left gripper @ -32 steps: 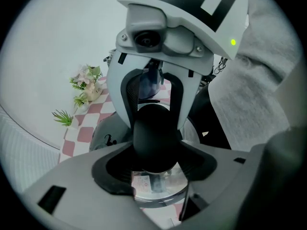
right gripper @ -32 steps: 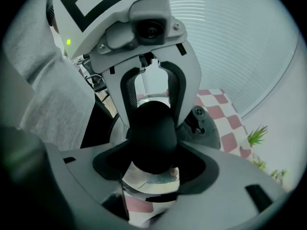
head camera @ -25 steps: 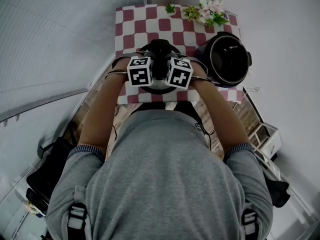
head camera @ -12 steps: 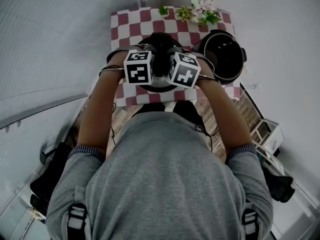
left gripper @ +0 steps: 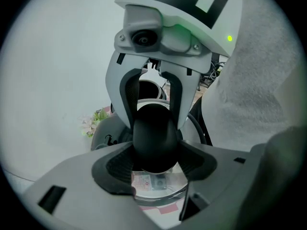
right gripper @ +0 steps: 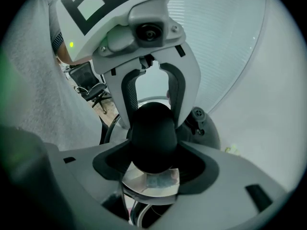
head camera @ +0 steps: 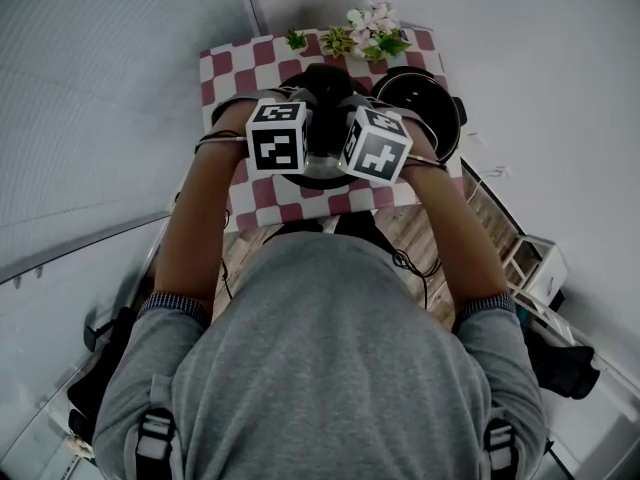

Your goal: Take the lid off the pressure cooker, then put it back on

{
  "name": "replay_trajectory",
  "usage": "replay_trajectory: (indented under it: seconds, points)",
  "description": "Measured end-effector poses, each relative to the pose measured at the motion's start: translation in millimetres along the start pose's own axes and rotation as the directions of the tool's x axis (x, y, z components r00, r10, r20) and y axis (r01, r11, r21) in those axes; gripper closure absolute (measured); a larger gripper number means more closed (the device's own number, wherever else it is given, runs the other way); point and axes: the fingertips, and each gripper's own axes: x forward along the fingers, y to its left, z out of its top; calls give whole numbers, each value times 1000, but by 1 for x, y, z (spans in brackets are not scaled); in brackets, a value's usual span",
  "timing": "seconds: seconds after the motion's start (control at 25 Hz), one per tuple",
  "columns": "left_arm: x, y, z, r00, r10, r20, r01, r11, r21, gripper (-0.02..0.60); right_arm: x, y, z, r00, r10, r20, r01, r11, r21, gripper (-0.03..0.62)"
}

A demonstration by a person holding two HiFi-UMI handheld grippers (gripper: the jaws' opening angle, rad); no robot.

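Both grippers and the lid they carry have risen toward the head camera since 1 second ago: the 2 marker cubes look larger, and the checked table has slid up and to the left in the head view.

Nearest are the person's grey-clad shoulders and 2 bare forearms reaching forward. The left gripper and the right gripper face each other across the lid's black knob. Each one's jaws stand fairly wide apart, with the dark pads pressed against the sides of that rounded knob, so both have hold of it. Each gripper view shows the other gripper's pale frame straight ahead, arching over the knob.

Under the knob hangs the lid, a shiny silver disc with a small printed label on top. It is lifted clear of the pot, and in the head view its rim shows just below the cubes, over the table with its red-and-white checked cloth.

Just to the right of the lid stands the pot, dark, round and open at the top, near the table's right edge. Beyond it, at the far edge of the table, lies a small bunch of flowers with green leaves.
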Motion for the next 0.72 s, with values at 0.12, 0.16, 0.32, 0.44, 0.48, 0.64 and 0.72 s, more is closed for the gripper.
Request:
replay_trajectory:
  seconds: [0.12,0.16,0.32,0.44,0.48,0.64,0.72]
  points:
    - [5,10,19,1000,10,-2,-10,1000,16,281,-15,-9,-14,1000,-11,-4,11,1000,12,301]
    - [7,14,26,1000,12,-4,-12,1000,22,282,-19,-12,-20,1000,-15,-5,15,1000,14,301]
    - [20,22,50,1000,5,-1,-5,999,35,281,-30,-20,-45,1000,-20,6,20,999,25,301]
    - [28,27,67,1000,1,-3,-1,999,50,281,-38,-24,-61,1000,-28,12,27,999,35,301]
    - [31,28,72,1000,-2,-4,2,998,55,281,-41,-26,-67,999,-30,12,29,999,40,301]
    - [43,36,95,1000,-13,-1,13,997,77,281,-51,-34,-91,999,-37,7,36,997,63,301]
    - [50,40,106,1000,-20,-1,20,996,91,281,-56,-38,-103,999,-44,5,43,996,79,301]
